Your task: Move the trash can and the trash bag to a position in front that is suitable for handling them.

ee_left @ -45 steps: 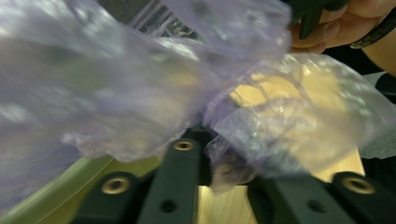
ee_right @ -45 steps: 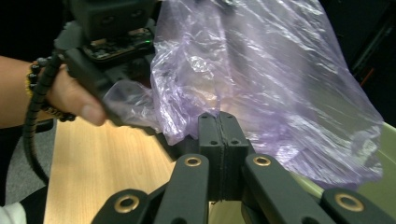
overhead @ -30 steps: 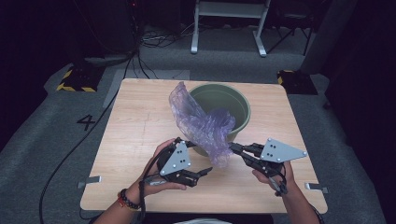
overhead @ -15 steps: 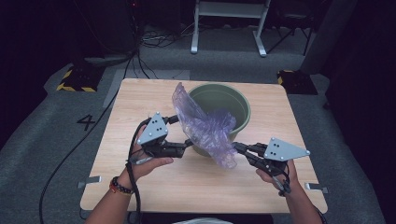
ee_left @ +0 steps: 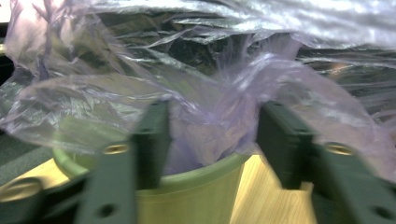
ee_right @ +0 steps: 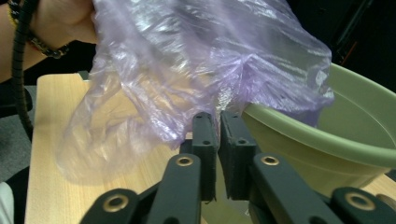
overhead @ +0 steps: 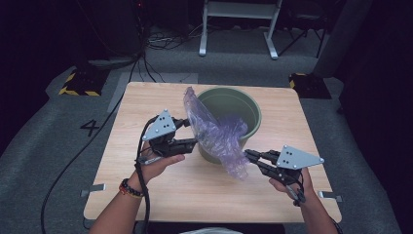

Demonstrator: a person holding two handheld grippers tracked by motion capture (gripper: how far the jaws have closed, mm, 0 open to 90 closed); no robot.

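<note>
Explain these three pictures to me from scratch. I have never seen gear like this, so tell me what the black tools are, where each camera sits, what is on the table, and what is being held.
No robot here: a person holds a hand tool in each hand, each ending in two black fingers that pinch like tongs.

The high view looks down from above the person's side of the wooden table. There the left gripper is at the left and the right gripper at the right.

The other two pictures come from small cameras riding on the tools, looking out along their fingers.

On the table stands a green bucket. A thin purple plastic bag is draped over its near rim.

In the right gripper view the fingers are shut on an edge of the bag. In the left gripper view the fingers stand apart, with bag film between them, above the bucket's rim.
</note>
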